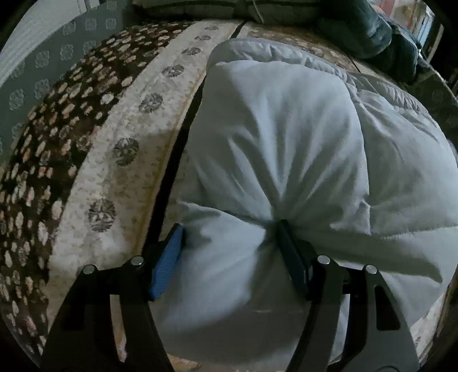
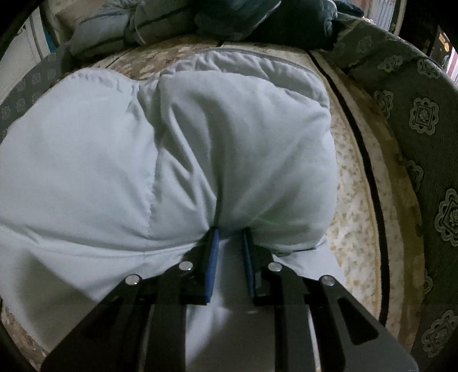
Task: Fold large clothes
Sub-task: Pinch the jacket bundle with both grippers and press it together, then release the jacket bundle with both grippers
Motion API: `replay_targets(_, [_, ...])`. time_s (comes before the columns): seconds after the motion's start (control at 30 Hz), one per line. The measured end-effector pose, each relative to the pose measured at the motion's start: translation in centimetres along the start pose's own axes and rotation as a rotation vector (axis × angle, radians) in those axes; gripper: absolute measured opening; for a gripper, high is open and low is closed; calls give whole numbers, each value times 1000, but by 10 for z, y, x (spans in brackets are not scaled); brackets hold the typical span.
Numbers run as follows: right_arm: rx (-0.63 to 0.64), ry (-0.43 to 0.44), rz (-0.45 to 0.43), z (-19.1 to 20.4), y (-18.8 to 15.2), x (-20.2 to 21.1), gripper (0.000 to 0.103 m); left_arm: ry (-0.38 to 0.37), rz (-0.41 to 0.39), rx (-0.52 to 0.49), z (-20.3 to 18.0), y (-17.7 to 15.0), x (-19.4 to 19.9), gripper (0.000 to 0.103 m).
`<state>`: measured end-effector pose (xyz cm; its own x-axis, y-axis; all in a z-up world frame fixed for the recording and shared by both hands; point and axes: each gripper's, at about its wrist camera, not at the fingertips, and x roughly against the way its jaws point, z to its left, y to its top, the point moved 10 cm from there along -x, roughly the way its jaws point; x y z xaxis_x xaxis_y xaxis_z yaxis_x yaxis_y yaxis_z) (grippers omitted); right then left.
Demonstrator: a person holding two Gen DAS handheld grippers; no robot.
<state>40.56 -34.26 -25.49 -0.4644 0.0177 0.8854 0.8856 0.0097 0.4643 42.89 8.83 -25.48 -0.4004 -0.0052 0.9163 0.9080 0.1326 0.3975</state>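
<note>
Two grippers grip one puffy white quilt (image 1: 286, 137) that lies bunched on a patterned mattress (image 1: 134, 160). Seen from the left wrist, the left gripper (image 1: 229, 251) has its fingers (image 1: 167, 257) spread fairly wide with a thick roll of the quilt filling the gap; the blue pad on one side lies against the fabric and the other finger is sunk into a deep crease. Seen from the right wrist, the right gripper (image 2: 230, 251) has its fingers (image 2: 213, 257) drawn close, pinching a gathered fold of the quilt (image 2: 171, 148), with creases radiating from the pinch. The mattress (image 2: 352, 200) shows pale beside the quilt, edged by a dark seam. A green patterned cover (image 2: 423, 148) runs along its far side. Dark bedding (image 2: 257, 20) is piled beyond the quilt.
</note>
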Motion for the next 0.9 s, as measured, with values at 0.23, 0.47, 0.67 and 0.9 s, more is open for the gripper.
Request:
replay_targets(0.23, [-17, 6, 10, 2, -1, -5, 17, -16, -4, -1, -5, 3, -12, 68])
replay_targets(0.47, [-18, -3, -1, 1, 1, 10, 17, -25, -19, 64, 9, -3, 2, 77])
replay_targets(0.67, [-8, 48, -122, -4, -2, 60, 18, 4, -93, 3, 5, -5, 38, 84])
replay_targets(0.9, [-67, 42, -207, -33, -25, 103, 62, 1, -145, 20, 26, -30, 65, 100])
